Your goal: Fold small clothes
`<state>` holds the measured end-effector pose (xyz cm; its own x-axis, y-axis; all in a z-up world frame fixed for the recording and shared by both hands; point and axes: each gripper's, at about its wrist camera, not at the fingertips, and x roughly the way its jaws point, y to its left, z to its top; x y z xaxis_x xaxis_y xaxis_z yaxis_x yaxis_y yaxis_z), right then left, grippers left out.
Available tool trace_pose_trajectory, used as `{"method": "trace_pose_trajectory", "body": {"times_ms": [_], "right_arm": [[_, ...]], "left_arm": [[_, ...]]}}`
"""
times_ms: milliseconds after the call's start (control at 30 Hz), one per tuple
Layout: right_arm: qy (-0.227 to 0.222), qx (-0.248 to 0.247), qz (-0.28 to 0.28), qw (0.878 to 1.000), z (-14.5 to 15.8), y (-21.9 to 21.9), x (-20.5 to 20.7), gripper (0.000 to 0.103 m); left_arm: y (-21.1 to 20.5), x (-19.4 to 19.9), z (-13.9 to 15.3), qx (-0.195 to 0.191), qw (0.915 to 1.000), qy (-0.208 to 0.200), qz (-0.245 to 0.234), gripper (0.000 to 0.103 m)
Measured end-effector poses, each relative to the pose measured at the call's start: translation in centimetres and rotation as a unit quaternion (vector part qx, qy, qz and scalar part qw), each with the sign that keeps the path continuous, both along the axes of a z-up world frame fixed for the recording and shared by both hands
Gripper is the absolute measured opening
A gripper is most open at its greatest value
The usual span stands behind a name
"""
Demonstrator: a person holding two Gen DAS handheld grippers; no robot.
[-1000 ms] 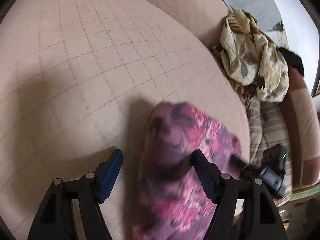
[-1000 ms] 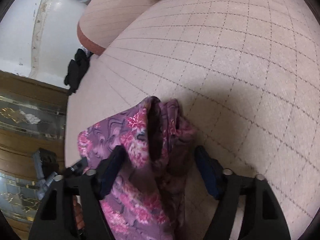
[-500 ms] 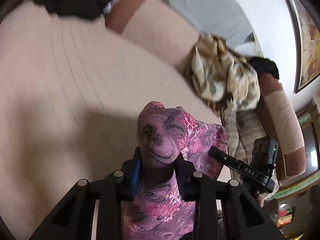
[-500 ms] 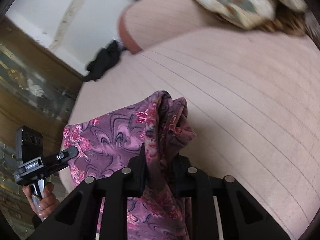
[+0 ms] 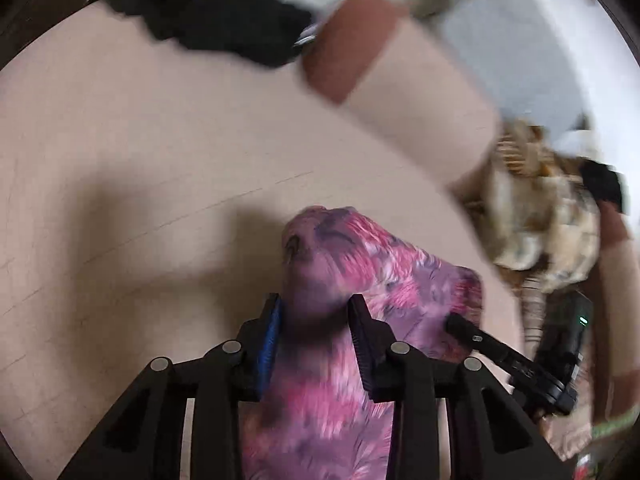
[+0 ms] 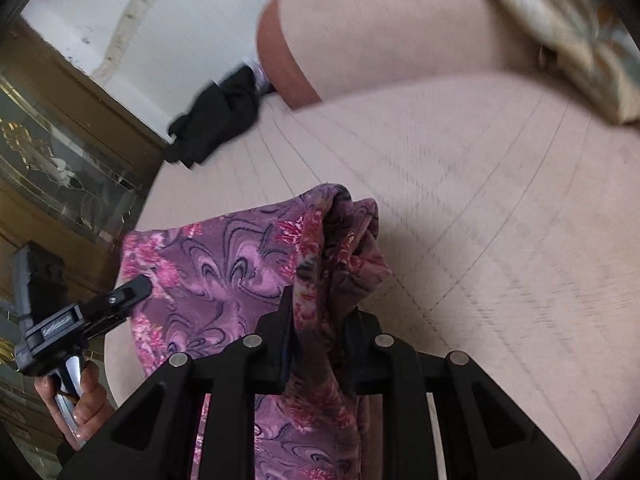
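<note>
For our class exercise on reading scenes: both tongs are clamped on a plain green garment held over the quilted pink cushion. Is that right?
Not quite: the garment is purple with a pink floral print, not plain green, as the right wrist view shows clearly. The rest holds: the left tongs and the right tongs are both clamped on it over the quilted pink cushion.

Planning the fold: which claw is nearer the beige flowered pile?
Right. The right claw lies between the left claw and the pile; both have just been closing on the purple cloth.
</note>
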<state>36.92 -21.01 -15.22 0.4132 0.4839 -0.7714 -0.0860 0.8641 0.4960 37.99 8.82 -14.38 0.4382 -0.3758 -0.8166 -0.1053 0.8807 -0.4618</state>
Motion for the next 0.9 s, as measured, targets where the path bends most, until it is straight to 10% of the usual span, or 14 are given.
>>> {"method": "trace_pose_trajectory", "body": {"times_ms": [267,467,700,900], "right_arm": [[0.019,-0.010,-0.008,1.000,-0.2,-1.7,-7.3,0.059],[0.050,0.039,0.011,0.998,-2.5,-3.1,-19.1,0.059],[0.048,0.126,-0.032,0.990,-2.7,-4.2,-19.7,0.043],[0.061,0.098,-0.015,0.993,-3.9,-2.1,-20.4,0.008]], "left_arm": [[0.9,-4.2,1.7,0.029,0.9995,0.000,-0.009,0.067],[-0.7,-14.2,-0.7,0.060,0.9978,0.009,-0.028,0.070],[-1.4,-18.1,-3.5,0.058,0.9978,0.014,-0.030,0.069],[-0.3,-19.7,-3.0,0.022,0.9996,0.007,-0.015,0.010]]}}
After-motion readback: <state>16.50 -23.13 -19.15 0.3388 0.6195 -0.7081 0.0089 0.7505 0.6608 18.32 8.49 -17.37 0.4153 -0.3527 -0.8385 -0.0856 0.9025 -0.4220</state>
